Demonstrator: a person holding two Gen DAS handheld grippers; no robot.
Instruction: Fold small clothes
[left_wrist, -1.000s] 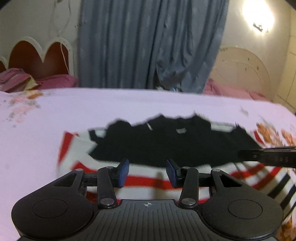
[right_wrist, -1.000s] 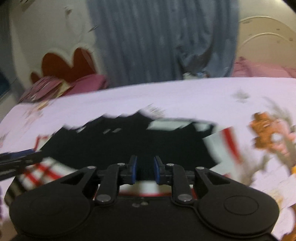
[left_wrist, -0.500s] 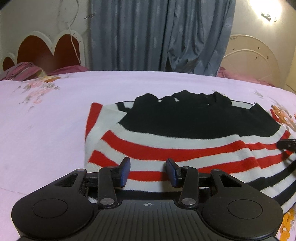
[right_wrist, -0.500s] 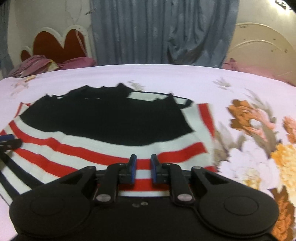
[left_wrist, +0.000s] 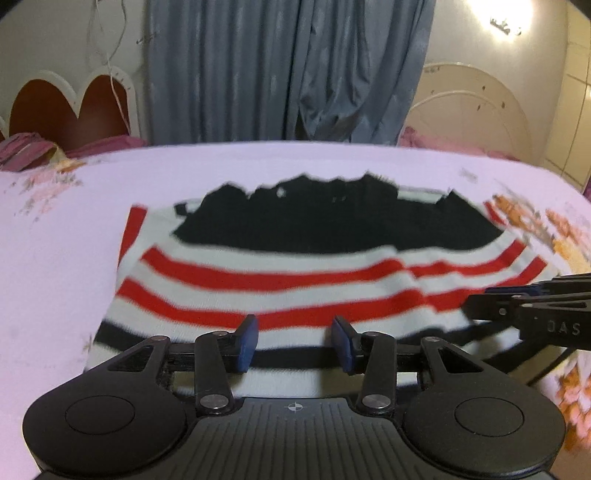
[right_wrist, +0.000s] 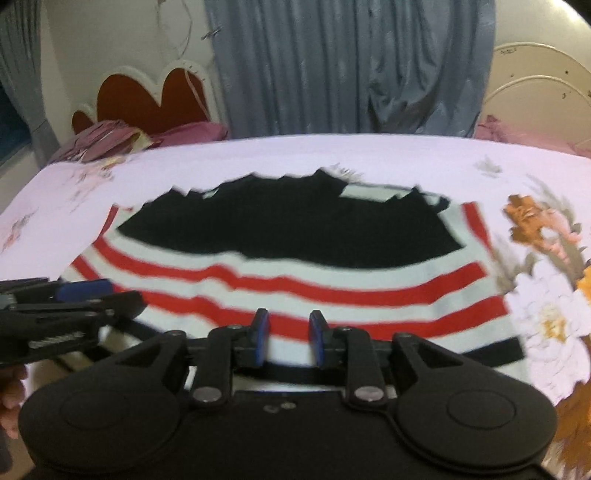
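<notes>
A small knitted garment (left_wrist: 295, 266) with a black top part and red, white and black stripes lies flat on the bed; it also shows in the right wrist view (right_wrist: 295, 273). My left gripper (left_wrist: 294, 343) is open and empty, just above the garment's near striped edge. My right gripper (right_wrist: 289, 338) is open with a narrower gap, empty, above the near edge further right. Each gripper shows at the side of the other's view: the right one (left_wrist: 532, 314) and the left one (right_wrist: 74, 306).
The bed has a pale pink sheet (left_wrist: 55, 258) with large flower prints (right_wrist: 546, 295) at the right. A heart-shaped headboard (left_wrist: 70, 107), pink pillows (right_wrist: 192, 131) and grey curtains (left_wrist: 288, 70) stand behind the bed.
Both grippers have drawn back toward me, so more of the garment's near stripes show. The right gripper's jaws have opened wider than before. The left stays open.
</notes>
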